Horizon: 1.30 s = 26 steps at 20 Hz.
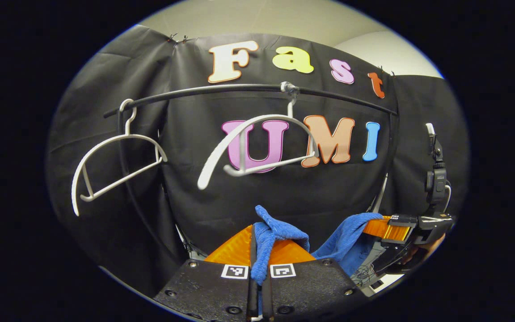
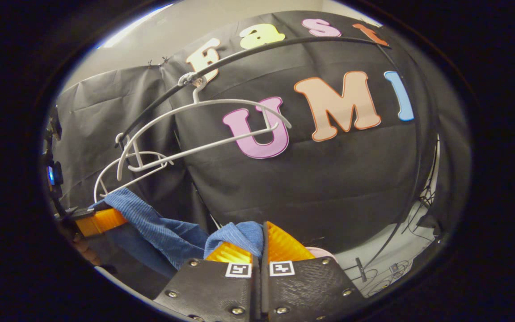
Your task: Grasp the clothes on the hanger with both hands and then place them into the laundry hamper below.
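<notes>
Below the bare hanger (image 1: 257,147): blue cloth (image 1: 280,237) slung between left gripper (image 1: 259,250) and right gripper (image 2: 262,243), each pinched tight on an end, ready for lowering.

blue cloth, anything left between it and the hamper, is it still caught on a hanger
Nothing visible. The blue cloth hangs below both bare hangers, pinched by the left gripper and right gripper. The hamper's position cannot be told from these views.

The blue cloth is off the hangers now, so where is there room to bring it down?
Open room lies below the two bare hangers, in front of the black wall. It is crowded low down: the blue cloth stretches between the left gripper and right gripper, both clamped on it. The hamper cannot be made out.
</notes>
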Tool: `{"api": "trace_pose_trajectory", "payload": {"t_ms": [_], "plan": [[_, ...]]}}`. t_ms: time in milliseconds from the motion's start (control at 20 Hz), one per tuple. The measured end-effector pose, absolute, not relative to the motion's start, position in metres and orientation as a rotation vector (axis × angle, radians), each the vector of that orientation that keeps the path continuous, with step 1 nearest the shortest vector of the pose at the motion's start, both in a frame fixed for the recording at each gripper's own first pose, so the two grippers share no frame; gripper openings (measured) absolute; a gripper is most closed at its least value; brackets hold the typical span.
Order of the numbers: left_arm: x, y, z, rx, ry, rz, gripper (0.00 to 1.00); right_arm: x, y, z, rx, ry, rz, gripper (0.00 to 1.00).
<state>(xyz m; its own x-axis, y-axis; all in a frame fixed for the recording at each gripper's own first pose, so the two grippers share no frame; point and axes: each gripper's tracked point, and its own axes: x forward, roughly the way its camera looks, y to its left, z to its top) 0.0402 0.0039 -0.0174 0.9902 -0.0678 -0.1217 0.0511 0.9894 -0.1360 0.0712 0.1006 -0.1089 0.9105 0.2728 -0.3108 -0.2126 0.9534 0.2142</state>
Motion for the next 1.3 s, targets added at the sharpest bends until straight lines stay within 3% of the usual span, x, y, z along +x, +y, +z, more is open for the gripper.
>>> {"api": "trace_pose_trajectory", "payload": {"t_ms": [350, 700, 750, 1300], "plan": [[0.070, -0.031, -0.012, -0.192, 0.148, -0.112, 0.04, 0.080, 0.080, -0.079, 0.003, 0.272, 0.123, 0.01], [0.118, -0.053, -0.032, -0.160, 0.193, -0.127, 0.04, 0.111, 0.071, -0.077, 0.046, 0.291, 0.058, 0.05], [0.124, -0.057, -0.036, -0.170, 0.202, -0.138, 0.05, 0.116, 0.069, -0.079, 0.045, 0.299, 0.048, 0.00], [0.195, -0.079, -0.118, -0.119, 0.331, -0.185, 0.04, 0.176, 0.085, -0.153, 0.182, 0.398, 0.057, 0.01]]}}
